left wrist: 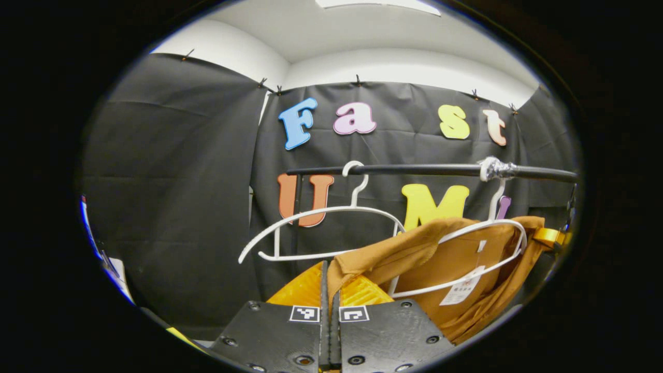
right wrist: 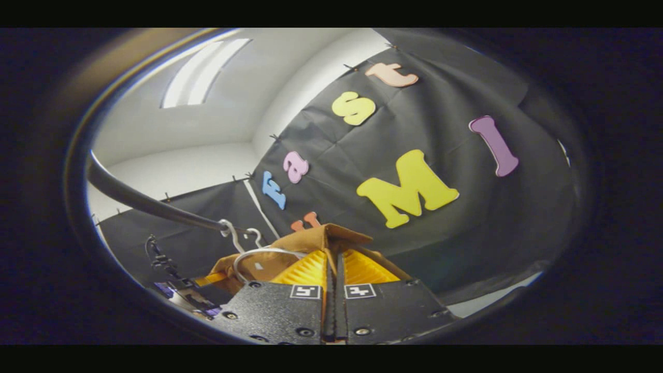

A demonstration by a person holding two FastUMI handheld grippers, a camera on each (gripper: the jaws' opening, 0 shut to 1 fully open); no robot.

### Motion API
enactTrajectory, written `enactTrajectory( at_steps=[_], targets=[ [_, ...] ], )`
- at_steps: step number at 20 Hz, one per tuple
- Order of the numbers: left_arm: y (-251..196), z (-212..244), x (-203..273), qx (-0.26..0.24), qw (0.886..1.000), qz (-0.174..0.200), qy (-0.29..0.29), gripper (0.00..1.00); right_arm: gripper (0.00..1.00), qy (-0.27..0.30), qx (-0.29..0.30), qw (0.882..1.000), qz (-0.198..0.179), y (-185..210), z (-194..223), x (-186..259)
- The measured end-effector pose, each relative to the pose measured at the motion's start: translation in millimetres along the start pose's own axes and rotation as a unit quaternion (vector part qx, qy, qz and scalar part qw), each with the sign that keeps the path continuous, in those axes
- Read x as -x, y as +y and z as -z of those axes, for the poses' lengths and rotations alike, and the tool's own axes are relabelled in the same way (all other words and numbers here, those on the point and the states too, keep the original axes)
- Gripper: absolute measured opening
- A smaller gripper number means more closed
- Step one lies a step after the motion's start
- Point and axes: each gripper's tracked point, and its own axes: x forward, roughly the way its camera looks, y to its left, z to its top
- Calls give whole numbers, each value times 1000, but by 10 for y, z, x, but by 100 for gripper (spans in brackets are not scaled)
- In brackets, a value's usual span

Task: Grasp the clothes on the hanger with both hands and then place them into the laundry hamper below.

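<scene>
Left gripper view: the left hand-held gripper (left wrist: 330,290) pinches the brown shirt's (left wrist: 466,259) edge below the rail (left wrist: 414,169), beside an empty white hanger (left wrist: 321,228). Right gripper view: the right hand-held gripper (right wrist: 334,274), raised and tilted, pinches the shirt's shoulder (right wrist: 321,238)

In the right gripper view we see our right gripper (right wrist: 333,269) with its fingers pressed together on a fold of the brown garment (right wrist: 311,239). The garment hangs on a white hanger (right wrist: 248,254) — hooked, beside a second hook, over the dark rail (right wrist: 140,202). The other gripper (right wrist: 181,292) sits lower left, blurred.
</scene>
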Motion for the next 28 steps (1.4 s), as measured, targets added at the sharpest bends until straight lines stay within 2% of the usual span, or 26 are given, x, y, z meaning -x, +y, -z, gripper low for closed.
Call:
enactTrajectory(
  at_steps=[4,8,10,11,16,17,18,19,21,22,23,24,25,26,28],
  targets=[
    [14,135,-59,4,1000,14,19,0,2,3,38,999,39,-189,-8,-98],
    [-1,158,-84,23,999,16,26,0,3,4,69,996,54,-215,-17,-231],
    [15,91,-96,25,999,14,24,4,4,2,75,996,52,-192,-47,-243],
    [48,0,-97,22,1000,10,15,0,4,-6,77,996,44,-138,-119,-240],
    [121,-360,-199,18,1000,-1,-21,3,3,-27,96,994,34,-31,-277,-345],
    [167,-399,-207,13,1000,-6,-23,0,3,-27,99,994,35,-2,-258,-392],
    [215,-419,-227,10,1000,-12,-23,4,3,-25,104,994,33,46,-237,-437],
    [252,-398,-252,15,1000,-18,-21,0,3,-27,110,993,31,90,-241,-479],
    [257,-296,-296,39,999,-17,-10,0,4,-26,120,992,28,100,-252,-521],
    [248,-206,-303,43,999,-15,-3,3,4,-25,120,992,27,72,-246,-529],
    [236,-138,-302,45,999,-11,3,0,4,-21,115,993,27,30,-234,-530],
    [208,-75,-301,48,999,-7,8,3,3,-22,107,994,25,-1,-239,-541],
    [162,-31,-323,52,999,0,13,0,3,-23,98,994,29,-52,-246,-552],
    [126,9,-345,48,999,5,18,3,3,-21,92,995,34,-114,-239,-577],
    [101,98,-389,43,999,4,32,0,3,-9,73,996,40,-194,-147,-593]
  ],
)
